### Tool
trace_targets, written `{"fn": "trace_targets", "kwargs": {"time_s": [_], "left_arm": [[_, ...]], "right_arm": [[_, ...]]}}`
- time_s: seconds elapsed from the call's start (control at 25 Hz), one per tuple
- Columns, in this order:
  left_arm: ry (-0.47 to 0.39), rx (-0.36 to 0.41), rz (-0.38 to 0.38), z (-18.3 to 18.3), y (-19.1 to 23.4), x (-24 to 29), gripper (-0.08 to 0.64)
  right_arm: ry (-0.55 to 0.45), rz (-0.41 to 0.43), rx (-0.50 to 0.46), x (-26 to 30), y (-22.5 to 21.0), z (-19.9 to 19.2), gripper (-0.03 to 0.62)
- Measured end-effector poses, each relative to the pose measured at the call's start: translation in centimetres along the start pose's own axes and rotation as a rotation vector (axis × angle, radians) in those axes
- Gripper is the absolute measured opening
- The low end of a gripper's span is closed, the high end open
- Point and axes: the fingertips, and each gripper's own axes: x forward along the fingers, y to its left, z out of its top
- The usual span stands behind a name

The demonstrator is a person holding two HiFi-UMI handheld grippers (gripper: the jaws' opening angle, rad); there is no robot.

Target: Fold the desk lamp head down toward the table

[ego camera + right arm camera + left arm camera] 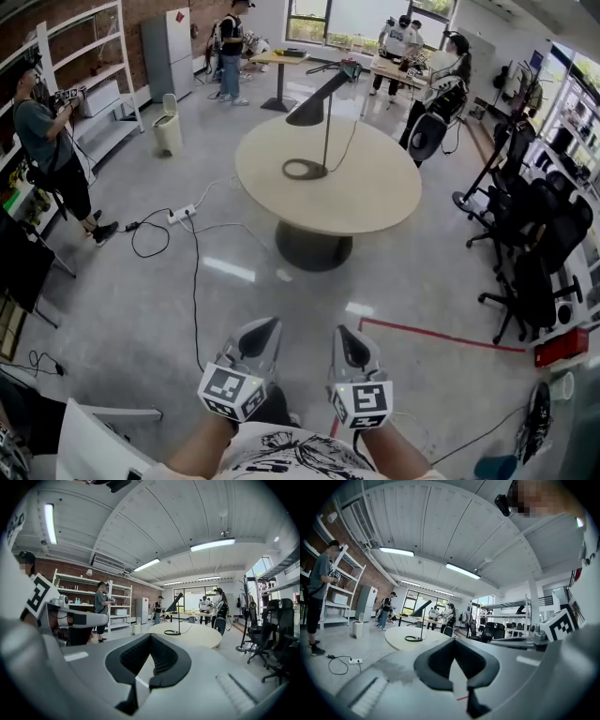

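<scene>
- The black desk lamp (319, 101) stands on the round beige surface (375, 192), its thin stem hard to trace.
- The left gripper (272, 325) and right gripper (343, 333) are well apart from that surface, fingers together, empty, forearms cut off.

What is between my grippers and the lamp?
Nothing visible. Only floor lies between the left gripper, the right gripper and the table holding the lamp. A power strip and cable lie off to the left.
</scene>
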Motion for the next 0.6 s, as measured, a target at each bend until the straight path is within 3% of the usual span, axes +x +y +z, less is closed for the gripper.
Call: {"fn": "trace_targets", "kwargs": {"time_s": [0.6], "left_arm": [[-0.025, 0.019, -0.025, 0.4, -2.8, -1.4, 0.003]], "right_arm": [[-0.033, 0.011, -0.025, -2.5, 0.7, 0.8, 0.008]]}}
